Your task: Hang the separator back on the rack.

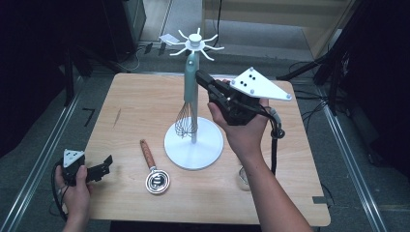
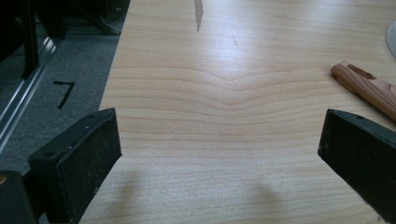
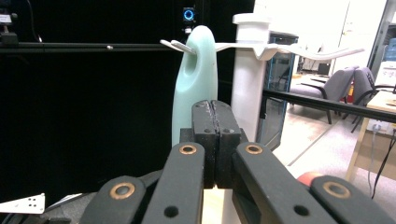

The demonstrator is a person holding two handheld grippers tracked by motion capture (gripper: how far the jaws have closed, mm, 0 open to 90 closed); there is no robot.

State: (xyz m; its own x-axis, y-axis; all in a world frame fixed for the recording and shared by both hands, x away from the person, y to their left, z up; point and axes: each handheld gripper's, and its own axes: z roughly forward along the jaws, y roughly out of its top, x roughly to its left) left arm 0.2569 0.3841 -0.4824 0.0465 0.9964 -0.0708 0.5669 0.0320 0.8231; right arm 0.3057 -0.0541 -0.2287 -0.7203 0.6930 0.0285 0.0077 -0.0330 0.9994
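Observation:
A whisk with a pale green handle (image 1: 190, 77) hangs by the hole in its handle (image 3: 196, 79) from a hook of the white utensil stand (image 1: 194, 41); its wire head (image 1: 186, 123) dangles above the round base (image 1: 193, 147). My right gripper (image 1: 200, 75) is shut with nothing between its jaws, and its tips (image 3: 216, 112) sit right beside the green handle, level with its middle. My left gripper (image 1: 104, 164) rests open near the table's front left corner, its jaws (image 2: 219, 149) spread wide over bare wood.
A wooden-handled metal strainer (image 1: 153, 171) lies in front of the stand's base; its handle (image 2: 369, 88) is right of my left gripper. A small pale object (image 1: 243, 176) is partly hidden by the right forearm. The table edge (image 2: 109, 88) runs beside the left gripper.

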